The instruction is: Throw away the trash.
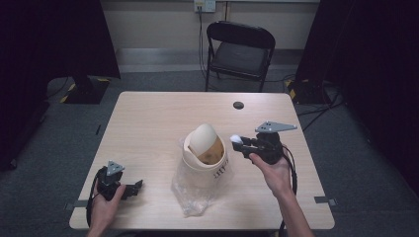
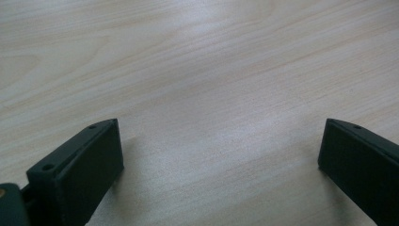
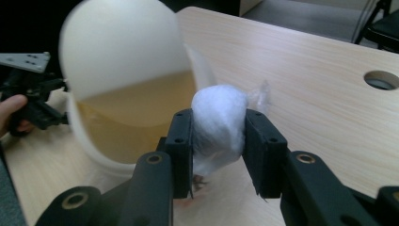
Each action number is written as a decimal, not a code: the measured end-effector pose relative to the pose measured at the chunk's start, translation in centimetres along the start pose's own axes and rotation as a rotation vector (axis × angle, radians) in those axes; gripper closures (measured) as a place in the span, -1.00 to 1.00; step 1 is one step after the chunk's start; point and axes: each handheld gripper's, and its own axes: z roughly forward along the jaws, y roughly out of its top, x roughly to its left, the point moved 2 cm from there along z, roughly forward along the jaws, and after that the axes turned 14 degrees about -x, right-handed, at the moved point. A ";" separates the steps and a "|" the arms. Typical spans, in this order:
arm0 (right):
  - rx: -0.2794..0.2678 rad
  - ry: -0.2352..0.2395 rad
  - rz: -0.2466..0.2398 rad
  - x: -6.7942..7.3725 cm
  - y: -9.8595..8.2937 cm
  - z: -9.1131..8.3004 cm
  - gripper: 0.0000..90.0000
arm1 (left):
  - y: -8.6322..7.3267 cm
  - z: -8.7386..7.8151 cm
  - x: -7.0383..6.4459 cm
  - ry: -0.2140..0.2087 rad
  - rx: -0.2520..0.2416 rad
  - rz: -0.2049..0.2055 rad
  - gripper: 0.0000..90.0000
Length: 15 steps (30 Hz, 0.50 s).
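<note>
A cream bin (image 1: 205,150) with a domed swing lid (image 1: 203,137) stands mid-table, and a clear plastic bag (image 1: 193,190) hangs from its near side. My right gripper (image 1: 240,143) hovers just right of the bin, shut on a white fluffy wad (image 1: 235,138). In the right gripper view the wad (image 3: 219,113) bulges above the jaws of my right gripper (image 3: 219,139), with the bin (image 3: 127,127) and its lid (image 3: 120,47) close behind on the left. My left gripper (image 1: 136,186) rests open near the table's front left, nothing between its jaws (image 2: 219,141).
The light wooden table (image 1: 148,118) has a round cable hole (image 1: 238,105) at the back. A black folding chair (image 1: 240,49) stands beyond the far edge. In the right gripper view the left gripper (image 3: 33,101) and a hand appear behind the bin.
</note>
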 end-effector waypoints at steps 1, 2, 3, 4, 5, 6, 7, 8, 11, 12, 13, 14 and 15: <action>-0.001 0.010 -0.006 0.4 0.2 -0.1 0.46 | 0.0 0.0 0.0 0.000 0.000 0.000 -1.00; -0.002 0.024 -0.017 0.9 0.4 -0.3 0.46 | 0.0 0.0 0.0 0.001 -0.002 -0.002 -1.00; -0.001 0.039 -0.024 1.3 0.5 -0.3 0.46 | 0.0 0.0 0.0 0.000 0.000 0.000 -1.00; -0.002 0.050 -0.027 1.7 0.6 -0.3 0.46 | 0.0 0.0 0.0 0.000 0.000 0.001 -1.00; -0.002 0.059 -0.037 2.1 0.7 -0.4 0.46 | 0.0 0.0 0.0 0.000 -0.001 -0.002 -1.00; -0.001 0.069 -0.050 2.5 0.7 -0.3 0.46 | 0.0 0.0 0.0 0.000 0.000 0.000 -1.00; 0.000 0.079 -0.052 2.8 0.8 -0.3 0.46 | 0.0 0.0 0.0 0.000 0.000 0.000 -1.00; -0.001 0.088 -0.059 3.1 0.8 -0.2 0.46 | 0.0 0.0 0.0 0.000 0.000 0.000 -1.00; 0.011 0.107 -0.086 4.2 0.8 0.1 0.46 | 0.0 0.0 0.0 0.000 0.000 0.000 -1.00; 0.013 0.112 -0.091 4.4 0.7 0.2 0.46 | 0.0 0.0 0.0 0.000 0.000 0.000 -1.00; 0.019 0.117 -0.096 4.7 0.7 0.4 0.46 | 0.0 0.0 0.0 0.001 -0.002 -0.001 -1.00; 0.027 0.124 -0.103 4.9 0.5 0.7 0.46 | 0.0 0.0 0.0 0.000 0.000 0.000 -1.00; 0.033 0.128 -0.104 5.0 0.4 0.9 0.46 | 0.0 0.0 0.0 0.000 0.000 0.000 -1.00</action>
